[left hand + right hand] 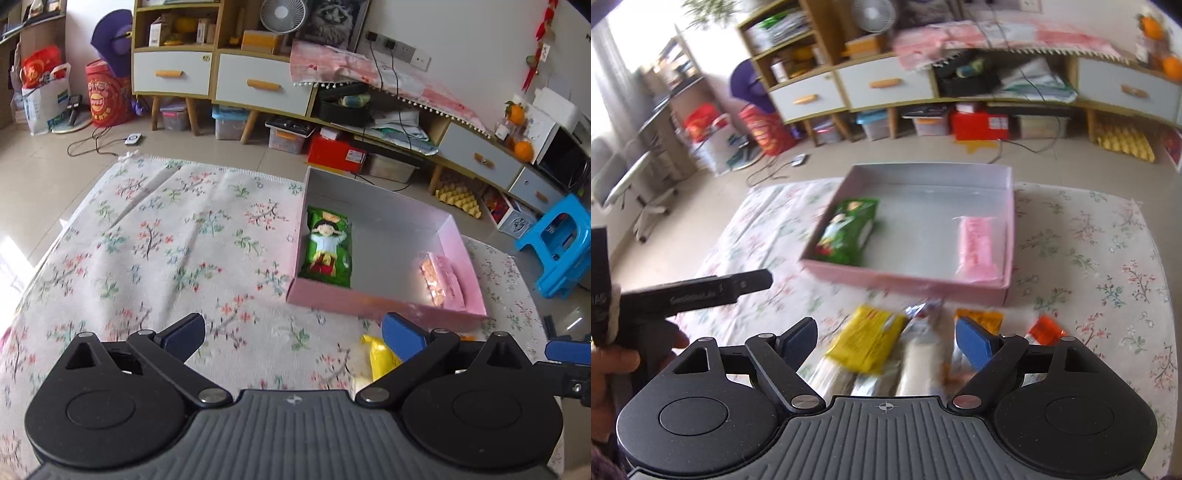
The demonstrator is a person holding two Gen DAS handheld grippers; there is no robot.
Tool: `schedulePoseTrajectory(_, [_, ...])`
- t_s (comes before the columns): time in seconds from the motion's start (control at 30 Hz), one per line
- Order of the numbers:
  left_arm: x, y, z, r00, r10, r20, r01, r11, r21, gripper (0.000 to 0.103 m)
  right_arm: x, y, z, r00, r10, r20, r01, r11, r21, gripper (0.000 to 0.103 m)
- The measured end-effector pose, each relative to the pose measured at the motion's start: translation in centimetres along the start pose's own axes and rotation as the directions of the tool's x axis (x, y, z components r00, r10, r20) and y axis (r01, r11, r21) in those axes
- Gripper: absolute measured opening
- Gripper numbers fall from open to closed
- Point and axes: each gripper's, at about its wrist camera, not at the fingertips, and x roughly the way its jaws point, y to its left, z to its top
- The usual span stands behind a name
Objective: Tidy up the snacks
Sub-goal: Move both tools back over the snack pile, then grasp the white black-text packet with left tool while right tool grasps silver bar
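Note:
A shallow pink box (384, 308) (908, 282) sits on the floral cloth. Inside lie a green snack bag (327, 246) (847, 230) at its left and a pink packet (443, 282) (977, 247) at its right. My left gripper (293, 334) is open and empty, over the cloth in front of the box. A yellow packet (380, 356) lies by its right finger. My right gripper (886, 341) is open and empty above a row of loose snacks: a yellow packet (866, 341), a whitish packet (923, 354), an orange packet (982, 319) and a small orange one (1043, 328).
The floral cloth (166, 236) covers the work surface. The left gripper's body (694, 291) and the hand holding it reach in at the left of the right wrist view. A blue stool (561, 243) stands right. Cabinets with drawers (258, 85) and storage bins line the far wall.

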Motion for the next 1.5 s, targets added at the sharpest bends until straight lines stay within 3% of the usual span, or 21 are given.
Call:
schedulePoseTrajectory(0.17, [-1.4, -0.6, -2.0, 1.0, 0.013, 0.014, -0.014, 0.997, 0.071, 0.102, -1.9, 1.0, -2.0, 0.999, -0.025, 0.033, 0.026, 0.999, -0.042, 0.088])
schedulePoseTrajectory(0.33, [-1.9, -1.0, -4.0, 0.999, 0.046, -0.025, -0.042, 0.988, 0.147, 0.102, -3.6, -0.2, -3.7, 0.998, -0.026, 0.065, 0.027, 0.999, -0.018, 0.088])
schedulePoseTrajectory(0.47, [-2.3, -0.9, -5.2, 0.997, 0.024, -0.073, -0.015, 0.993, 0.119, 0.102, -4.6, -1.3, -4.7, 0.997, -0.038, 0.074, 0.037, 0.999, 0.021, 0.088])
schedulePoseTrajectory(0.67, [-3.1, -0.9, -6.6, 0.997, 0.031, -0.068, -0.024, 0.994, 0.109, 0.102, -5.9, -2.3, -6.5, 0.993, -0.076, 0.09, 0.068, 0.993, 0.092, 0.094])
schedulePoseTrajectory(0.8, [-2.8, -0.7, -7.1, 0.996, 0.02, -0.084, -0.012, 0.996, 0.092, 0.102, -5.4, -1.8, -7.5, 0.995, -0.082, 0.06, 0.077, 0.993, 0.087, 0.094])
schedulePoseTrajectory(0.97, [-1.8, -1.8, -9.0, 0.991, 0.033, -0.128, -0.014, 0.99, 0.14, 0.102, -3.8, -1.8, -8.0, 0.997, -0.071, 0.0, 0.071, 0.993, 0.092, 0.094])
schedulePoseTrajectory(1.23, [0.7, -2.8, -12.3, 0.968, 0.046, -0.245, 0.001, 0.983, 0.186, 0.1, -1.6, -2.7, -8.6, 0.992, -0.096, -0.078, 0.107, 0.983, 0.152, 0.094])
schedulePoseTrajectory(1.43, [1.4, -3.7, -13.3, 0.971, 0.07, -0.229, -0.009, 0.966, 0.258, 0.085, -1.4, -3.4, -8.4, 0.99, -0.119, -0.08, 0.132, 0.974, 0.182, 0.094])
schedulePoseTrajectory(1.5, [1.0, -3.8, -13.2, 0.976, 0.057, -0.21, 0.002, 0.963, 0.27, 0.056, -1.2, -3.6, -8.4, 0.989, -0.122, -0.086, 0.137, 0.972, 0.191, 0.094])
